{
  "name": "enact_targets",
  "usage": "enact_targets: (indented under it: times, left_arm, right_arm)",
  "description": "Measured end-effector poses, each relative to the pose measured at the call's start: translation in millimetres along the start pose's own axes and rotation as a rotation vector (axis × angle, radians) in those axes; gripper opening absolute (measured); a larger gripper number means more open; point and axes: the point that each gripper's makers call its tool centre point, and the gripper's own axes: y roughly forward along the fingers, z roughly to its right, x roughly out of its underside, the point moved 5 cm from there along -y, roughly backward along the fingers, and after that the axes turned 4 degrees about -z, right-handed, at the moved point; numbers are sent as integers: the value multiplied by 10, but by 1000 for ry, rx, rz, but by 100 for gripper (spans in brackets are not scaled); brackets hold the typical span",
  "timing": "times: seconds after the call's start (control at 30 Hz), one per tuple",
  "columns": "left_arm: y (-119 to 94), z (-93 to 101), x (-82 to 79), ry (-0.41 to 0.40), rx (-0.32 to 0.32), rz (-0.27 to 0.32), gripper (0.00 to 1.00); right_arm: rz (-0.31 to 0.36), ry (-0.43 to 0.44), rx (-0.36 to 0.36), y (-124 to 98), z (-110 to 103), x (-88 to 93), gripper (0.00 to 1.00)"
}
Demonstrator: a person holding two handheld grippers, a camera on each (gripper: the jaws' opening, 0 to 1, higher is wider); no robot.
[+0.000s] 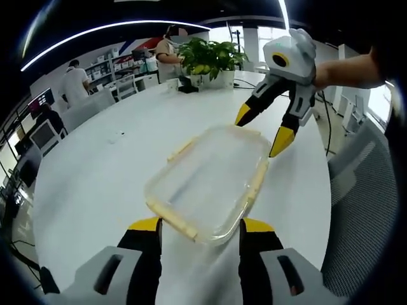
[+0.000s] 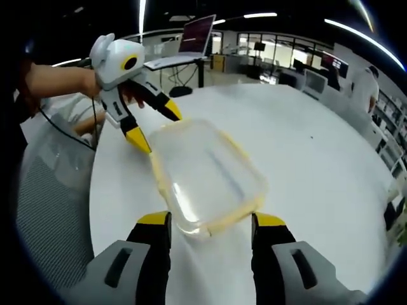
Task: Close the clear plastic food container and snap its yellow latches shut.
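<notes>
In my left gripper view the clear plastic food container lies flat on the white table just ahead of my left gripper, whose black jaws with yellow tips stand spread wide at six o'clock, one on each side of the container's near corner and gripping nothing. The lid sits on the tub and I can see nothing inside it through the clear plastic. Its yellow latches run along the edges; the one along the near edge and the one at three o'clock look splayed outward, though I cannot tell for certain whether any is snapped. My right gripper comes in at one o'clock, jaws parted, yellow tips at the container's far edge; whether they touch it I cannot tell. In my right gripper view the same container lies ahead, with my right gripper's jaws wide apart and holding nothing, and my left gripper at eleven o'clock, tips at the far rim. A potted plant stands at twelve o'clock on the table's far side in the left gripper view, and a laptop stands far off in the right gripper view.
</notes>
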Motion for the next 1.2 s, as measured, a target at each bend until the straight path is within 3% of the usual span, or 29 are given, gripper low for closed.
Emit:
enact_targets:
  times: [0.73, 1.2]
  left_arm:
    - [22, -152, -40, -3, -2, -12, 44]
    - [-318, -71, -13, -32, -41, 48, 51]
  right_arm:
    - [-3, 25, 9, 78, 106, -85, 48]
    - [56, 54, 73, -148, -28, -15, 53]
